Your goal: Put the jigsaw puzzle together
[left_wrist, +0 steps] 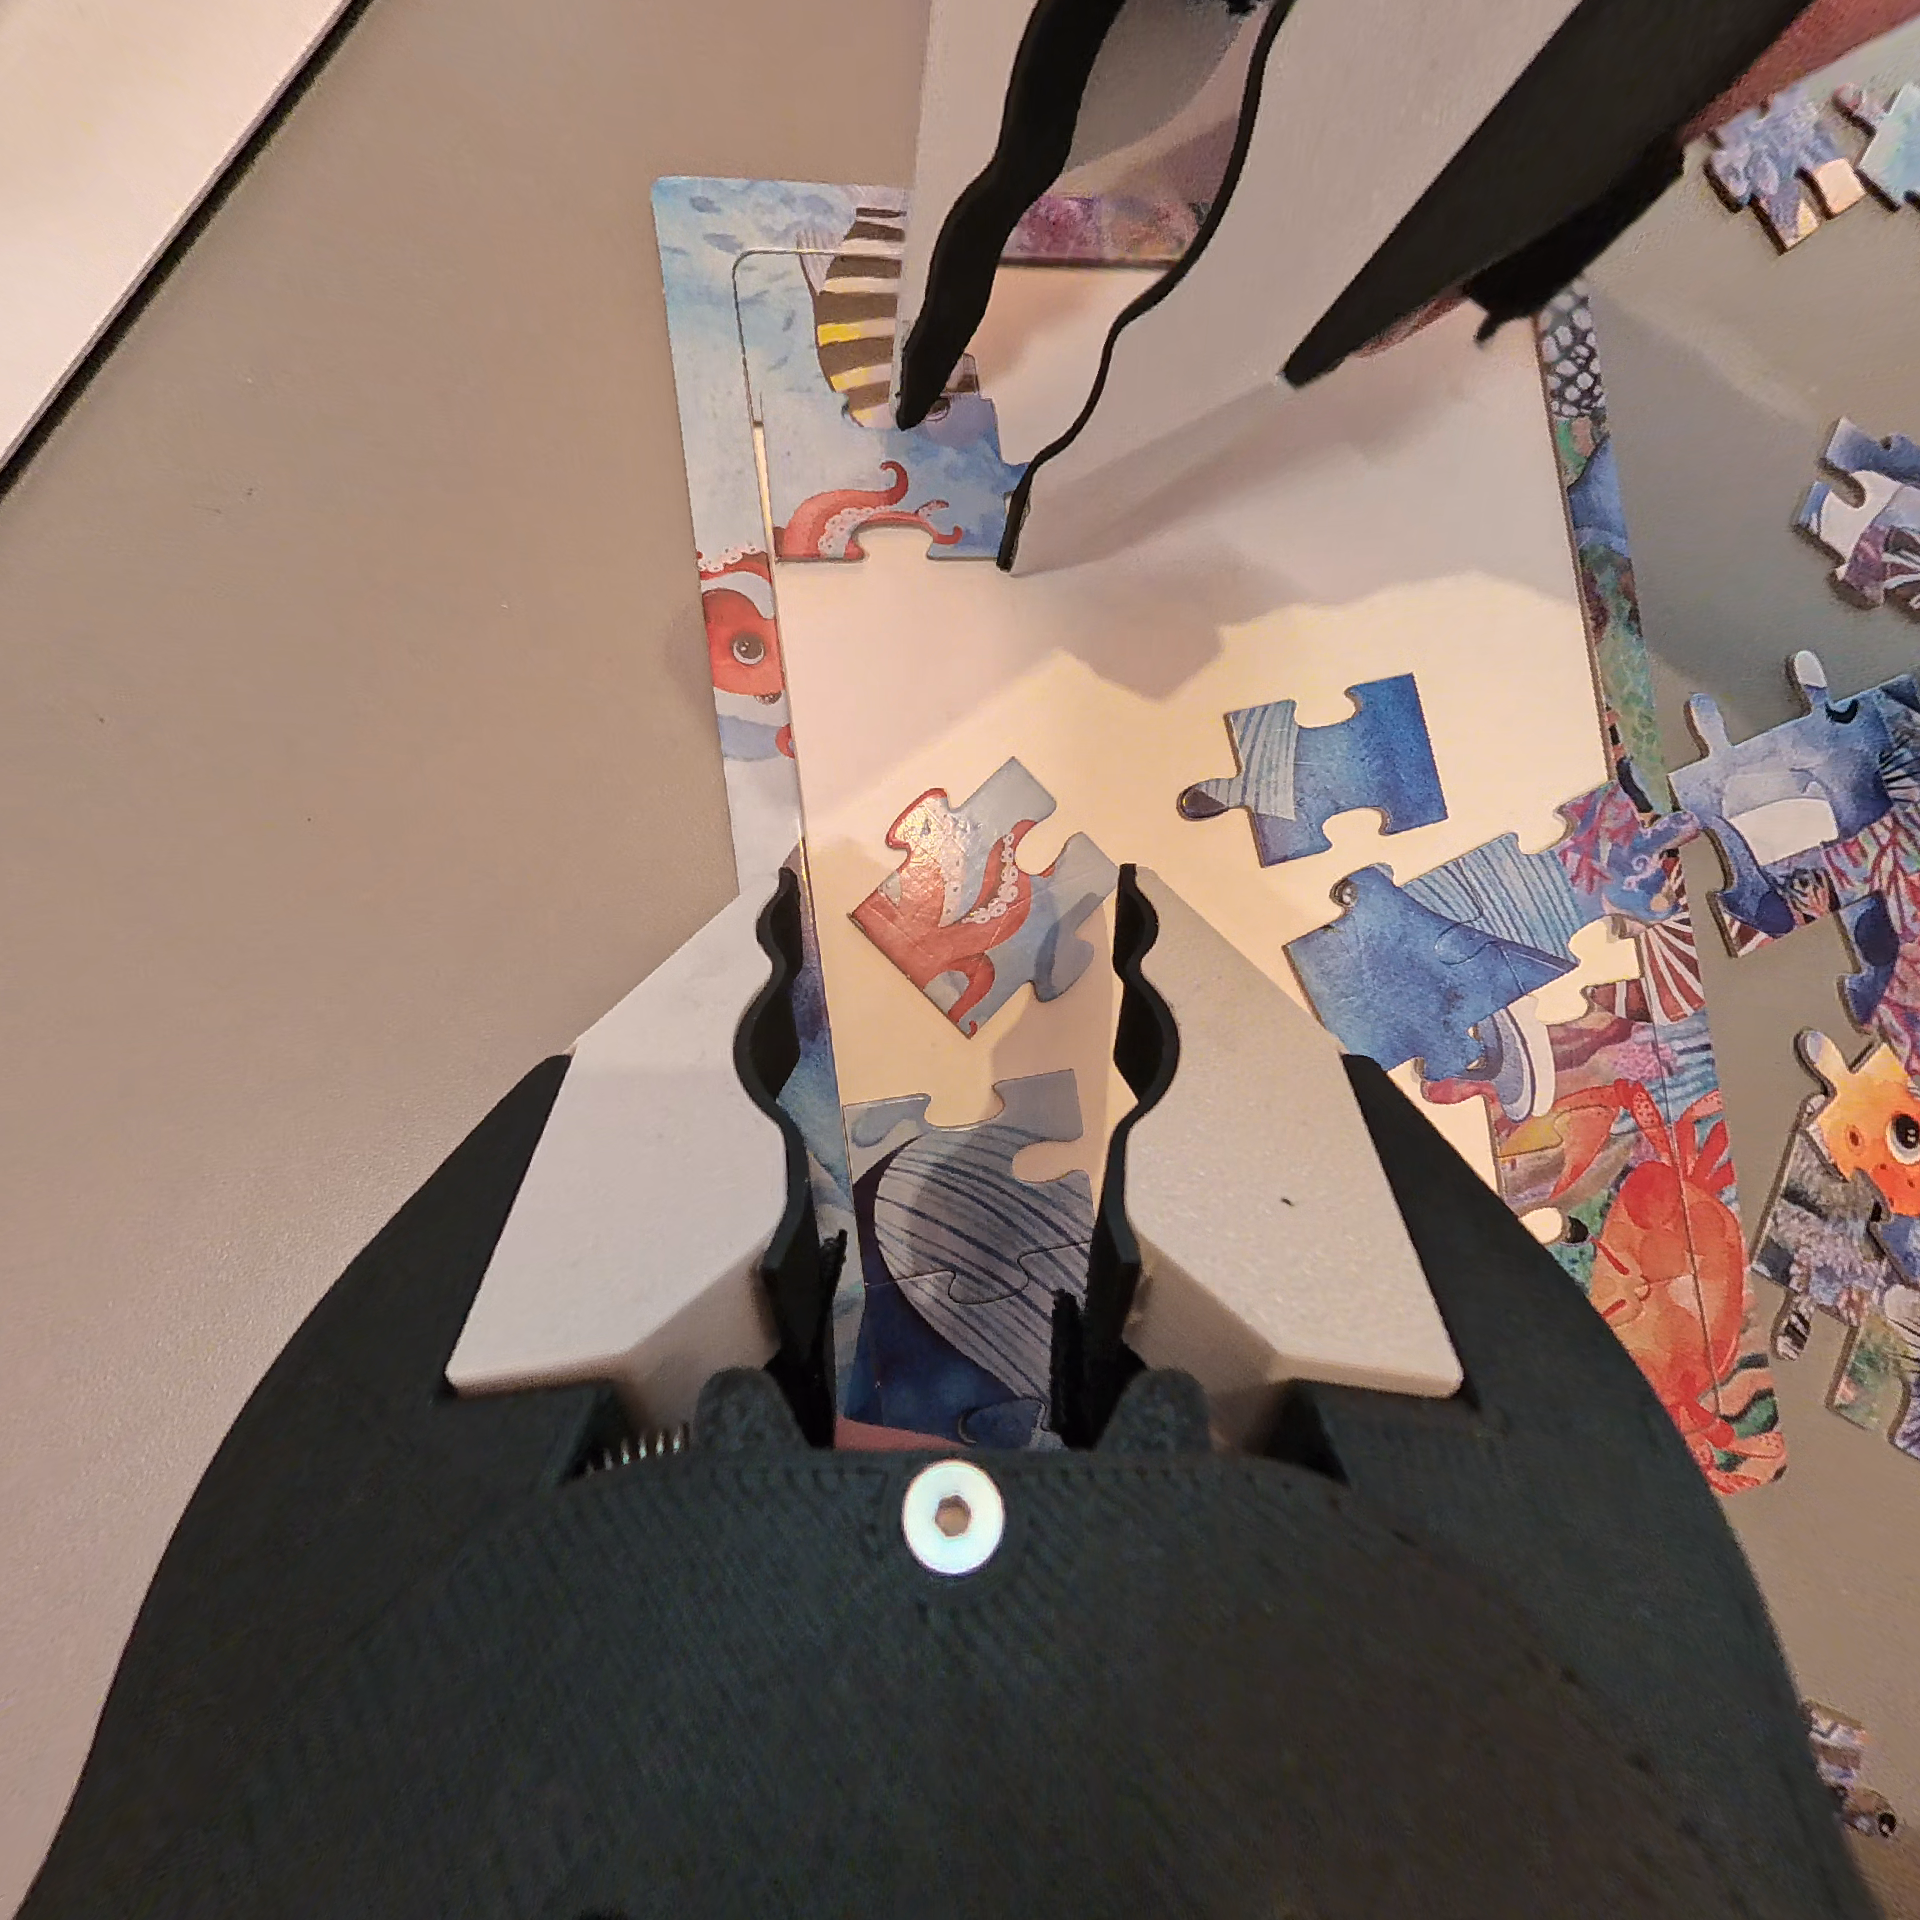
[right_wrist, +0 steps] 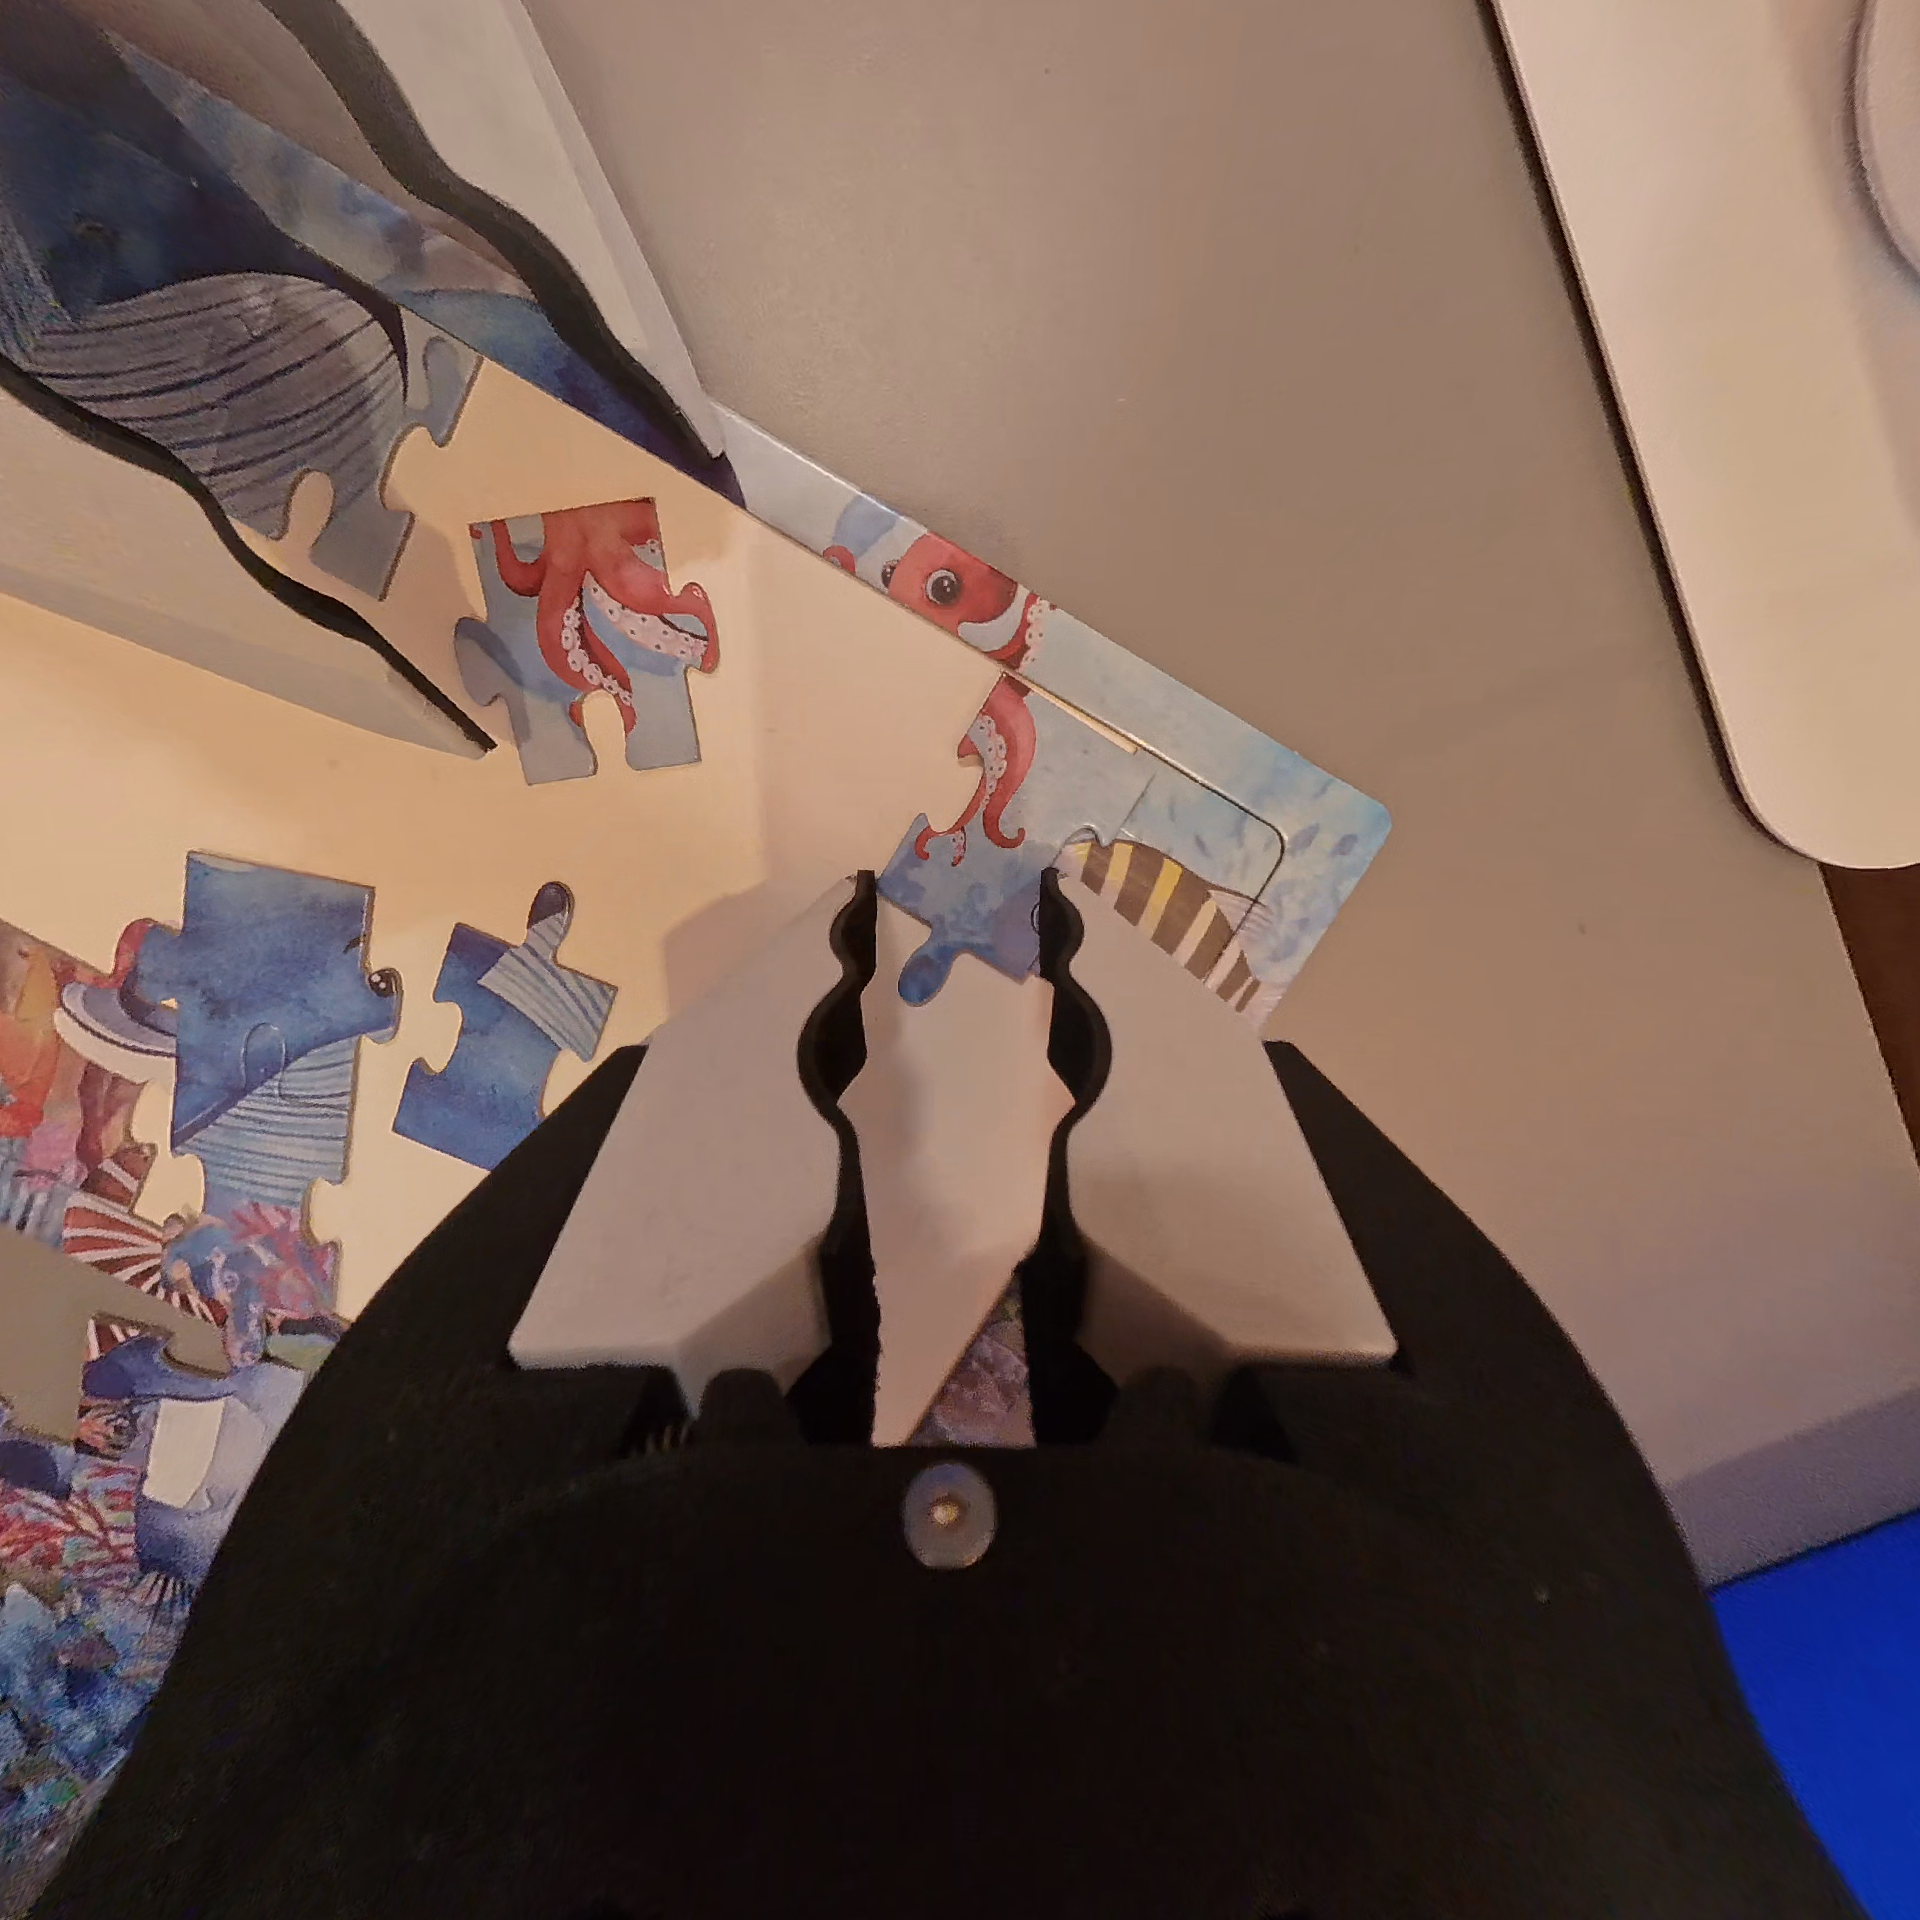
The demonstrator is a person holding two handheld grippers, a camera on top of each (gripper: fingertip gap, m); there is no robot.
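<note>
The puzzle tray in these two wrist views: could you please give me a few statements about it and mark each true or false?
1. A loose octopus piece lies tilted on the bare puzzle tray. True.
2. The left gripper is shut on that piece. False: it is open, and the piece lies flat between its fingers.
3. The right gripper is at the tentacle piece near the tray's corner. True.
4. The tray is fully filled. False: much of it is bare.

on the table (left_wrist: 364,727) lies the puzzle tray (left_wrist: 727,790), two fitted pieces in its far left corner, a loose octopus piece (left_wrist: 966,904) left of the loose whale piece (left_wrist: 1330,764), spare pieces (left_wrist: 1860,1164) outside its right edge.
</note>
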